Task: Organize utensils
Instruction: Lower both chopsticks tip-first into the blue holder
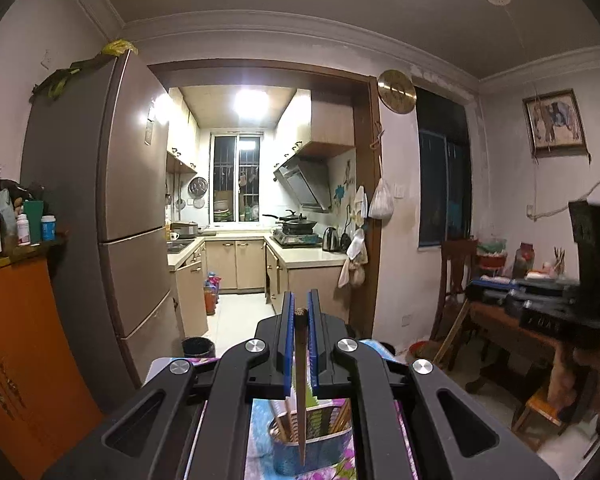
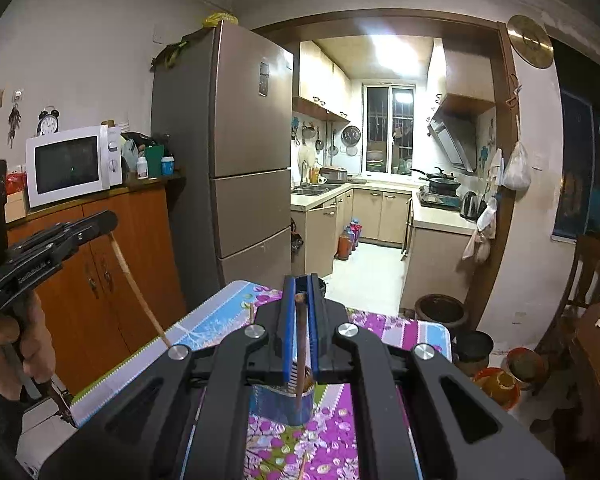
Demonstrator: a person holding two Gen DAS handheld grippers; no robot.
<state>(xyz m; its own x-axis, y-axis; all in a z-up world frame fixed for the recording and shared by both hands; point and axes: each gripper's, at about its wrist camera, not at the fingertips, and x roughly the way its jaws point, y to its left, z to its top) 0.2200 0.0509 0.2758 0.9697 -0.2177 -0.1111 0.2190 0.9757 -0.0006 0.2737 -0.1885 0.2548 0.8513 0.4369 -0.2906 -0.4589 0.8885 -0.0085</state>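
Your left gripper (image 1: pixel 301 344) and right gripper (image 2: pixel 300 320) each have fingers closed on one brown wooden chopstick (image 1: pixel 301 380), hanging above the blue cylindrical holder (image 2: pixel 282 404). The thin sticks may swing, miss the holder's rim and slip out.

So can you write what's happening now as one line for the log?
left gripper: shut on chopstick | right gripper: shut on chopstick | both above blue holder | floral tablecloth
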